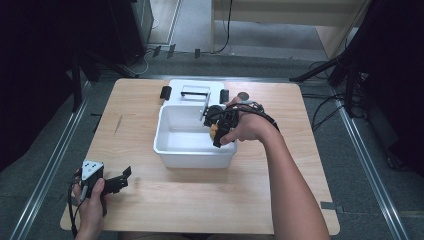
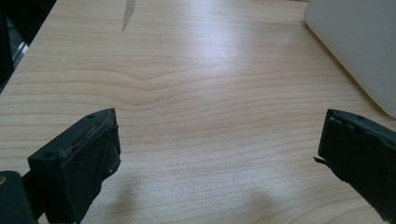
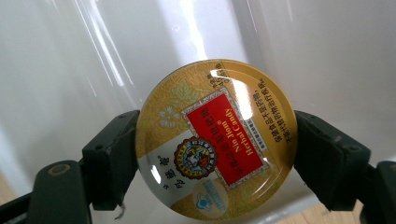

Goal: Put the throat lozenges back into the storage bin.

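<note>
"What's the left gripper (image 1: 119, 183) doing?"

"It rests low on the desk (image 1: 150, 200), jaws wide, with nothing between them."

"And in the middle?"

"A white tub (image 1: 170, 147). The right gripper (image 3: 215, 154) hangs over its right side. Its jaws squeeze a round yellow candy tin (image 3: 215, 140) by the edges."

"How should the tin go in?"

"I'd go down slow, keep it flat, stay off the wall, and let go only near the bottom."

Both forearms were bare, no sleeves showing. The left tongs (image 1: 117, 181) were black with a grey three-cornered plate and trailing black cable. The right tongs (image 1: 218, 131) looked black too, though partly hidden.
</note>
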`<state>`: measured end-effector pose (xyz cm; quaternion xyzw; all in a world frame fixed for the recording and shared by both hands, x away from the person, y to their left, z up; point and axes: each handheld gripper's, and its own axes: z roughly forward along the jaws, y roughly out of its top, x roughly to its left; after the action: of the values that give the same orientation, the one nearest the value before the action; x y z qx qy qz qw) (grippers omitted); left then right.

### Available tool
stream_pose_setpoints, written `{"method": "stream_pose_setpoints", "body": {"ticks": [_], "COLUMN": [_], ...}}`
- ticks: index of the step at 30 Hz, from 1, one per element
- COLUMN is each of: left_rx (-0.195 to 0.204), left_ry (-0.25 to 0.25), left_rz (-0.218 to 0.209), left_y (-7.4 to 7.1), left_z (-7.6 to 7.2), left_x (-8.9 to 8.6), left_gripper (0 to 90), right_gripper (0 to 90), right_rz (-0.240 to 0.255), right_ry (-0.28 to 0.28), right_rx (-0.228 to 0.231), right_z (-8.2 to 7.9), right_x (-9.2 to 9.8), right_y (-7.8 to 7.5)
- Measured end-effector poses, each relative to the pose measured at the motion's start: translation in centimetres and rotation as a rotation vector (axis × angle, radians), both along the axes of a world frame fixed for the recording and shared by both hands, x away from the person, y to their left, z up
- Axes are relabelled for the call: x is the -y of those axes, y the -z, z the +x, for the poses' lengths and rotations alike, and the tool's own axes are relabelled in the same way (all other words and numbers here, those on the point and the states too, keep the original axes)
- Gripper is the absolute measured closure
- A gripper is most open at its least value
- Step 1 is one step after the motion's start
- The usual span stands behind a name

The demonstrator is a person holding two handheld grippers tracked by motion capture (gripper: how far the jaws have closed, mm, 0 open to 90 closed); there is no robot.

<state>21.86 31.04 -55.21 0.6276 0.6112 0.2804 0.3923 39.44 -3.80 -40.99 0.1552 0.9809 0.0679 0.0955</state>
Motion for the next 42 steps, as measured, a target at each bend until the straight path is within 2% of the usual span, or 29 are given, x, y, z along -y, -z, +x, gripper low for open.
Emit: {"method": "stream_pose_setpoints", "body": {"ticks": [13,20,27,29,32,35,42], "left_rx": [0.0,-0.003,-0.006,-0.007,-0.007,-0.007,-0.007], "left_ry": [0.01,0.017,0.02,0.02,0.021,0.022,0.024], "left_rz": [-0.007,-0.016,-0.02,-0.02,-0.024,-0.022,-0.022], "left_y": [0.0,0.0,0.0,0.0,0.0,0.0,0.1], "left_z": [0.0,0.1,0.1,0.1,0.1,0.1,0.1], "left_x": [0.0,-0.1,-0.1,-0.1,-0.1,-0.1,-0.1], "left_gripper": [0.0,0.0,0.0,0.0,0.0,0.0,0.0], "right_gripper": [20.8,20.8,20.4,19.7,13.6,13.7,18.5], "right_rz": [-0.08,-0.113,-0.126,-0.125,-0.122,-0.112,-0.013], "right_ry": [0.02,0.02,0.036,0.037,0.05,0.064,0.109], "right_rx": [-0.009,-0.014,-0.015,-0.014,-0.009,0.0,0.023], "right_z": [0.8,1.1,1.1,1.1,1.0,1.1,0.9], "right_x": [-1.1,-1.6,-1.7,-1.7,-1.7,-1.6,-0.8], "right_y": [2.8,3.5,3.7,3.7,3.5,3.3,1.1]}}
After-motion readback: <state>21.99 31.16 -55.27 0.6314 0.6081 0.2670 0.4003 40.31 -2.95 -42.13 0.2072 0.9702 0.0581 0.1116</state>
